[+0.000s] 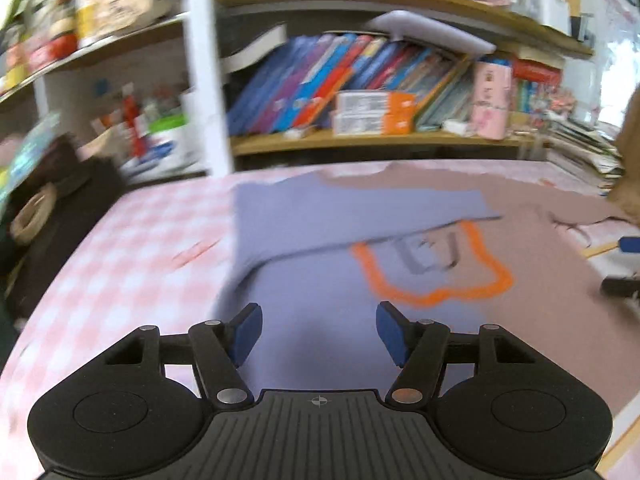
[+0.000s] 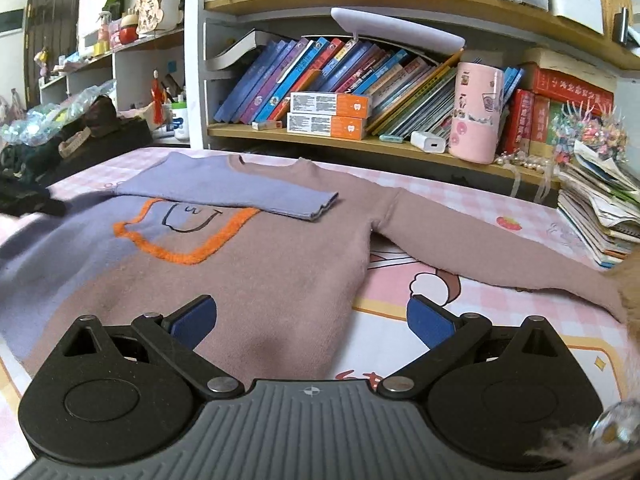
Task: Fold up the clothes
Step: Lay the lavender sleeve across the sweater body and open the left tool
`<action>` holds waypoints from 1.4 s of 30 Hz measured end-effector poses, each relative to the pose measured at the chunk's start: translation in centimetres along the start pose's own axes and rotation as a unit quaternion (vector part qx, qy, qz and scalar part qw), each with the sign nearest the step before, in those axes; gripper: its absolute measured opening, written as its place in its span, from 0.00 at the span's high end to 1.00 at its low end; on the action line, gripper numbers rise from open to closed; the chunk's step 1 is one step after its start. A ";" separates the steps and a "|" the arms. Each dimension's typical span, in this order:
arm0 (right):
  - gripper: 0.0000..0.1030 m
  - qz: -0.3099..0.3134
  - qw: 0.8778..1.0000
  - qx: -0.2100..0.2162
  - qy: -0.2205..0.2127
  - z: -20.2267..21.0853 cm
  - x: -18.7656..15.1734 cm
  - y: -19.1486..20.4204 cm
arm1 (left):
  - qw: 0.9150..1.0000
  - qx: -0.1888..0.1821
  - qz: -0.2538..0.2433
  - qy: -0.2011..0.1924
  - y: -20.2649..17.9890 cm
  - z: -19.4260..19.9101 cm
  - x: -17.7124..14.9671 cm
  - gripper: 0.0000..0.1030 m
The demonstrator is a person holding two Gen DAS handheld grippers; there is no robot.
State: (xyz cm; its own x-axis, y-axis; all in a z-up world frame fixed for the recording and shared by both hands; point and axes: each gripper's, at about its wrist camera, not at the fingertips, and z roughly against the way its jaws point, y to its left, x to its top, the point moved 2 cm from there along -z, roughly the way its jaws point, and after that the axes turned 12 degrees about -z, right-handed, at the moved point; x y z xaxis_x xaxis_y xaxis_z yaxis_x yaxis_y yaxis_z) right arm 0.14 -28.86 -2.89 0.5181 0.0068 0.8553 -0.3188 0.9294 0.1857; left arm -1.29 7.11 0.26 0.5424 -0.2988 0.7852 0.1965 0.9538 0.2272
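A sweater [image 2: 256,276], half purple and half brownish-pink with an orange outlined patch [image 2: 180,236], lies flat on the table. Its purple sleeve [image 2: 236,188] is folded across the chest. The brownish-pink sleeve [image 2: 492,248] stretches out to the right. My right gripper [image 2: 312,320] is open above the sweater's lower right edge, holding nothing. In the blurred left wrist view my left gripper [image 1: 319,330] is open over the purple half [image 1: 320,320], near the folded sleeve [image 1: 340,212] and the orange patch [image 1: 432,268].
The table wears a pink checked cloth [image 2: 500,312] with cartoon prints. Behind it stand bookshelves [image 2: 360,136] with books, orange boxes [image 2: 328,114] and a pink cup [image 2: 476,112]. A paper stack [image 2: 600,208] sits far right, dark clutter [image 2: 52,148] at far left.
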 end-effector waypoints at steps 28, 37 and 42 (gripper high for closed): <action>0.87 -0.059 0.996 -0.022 0.064 -1.6 -0.7 3.3 | 0.994 -0.049 0.095 -0.013 7.9 -0.3 -5.3 0.95; 0.87 -0.050 0.997 -0.020 0.062 -4.2 0.6 4.3 | 0.994 -0.046 0.099 0.002 9.7 -2.5 -4.9 0.95; 0.87 -0.038 0.997 -0.023 0.063 -5.0 0.9 4.8 | 0.995 -0.041 0.092 0.005 9.8 -2.9 -4.4 0.95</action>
State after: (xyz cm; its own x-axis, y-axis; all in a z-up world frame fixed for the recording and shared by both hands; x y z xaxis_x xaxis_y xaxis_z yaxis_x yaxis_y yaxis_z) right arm 3.03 -22.55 -3.63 0.6355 -0.0219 0.7718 -0.2384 0.9452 0.2232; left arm 0.57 17.65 -2.64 0.5832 -0.1209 0.8033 0.1595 0.9867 0.0326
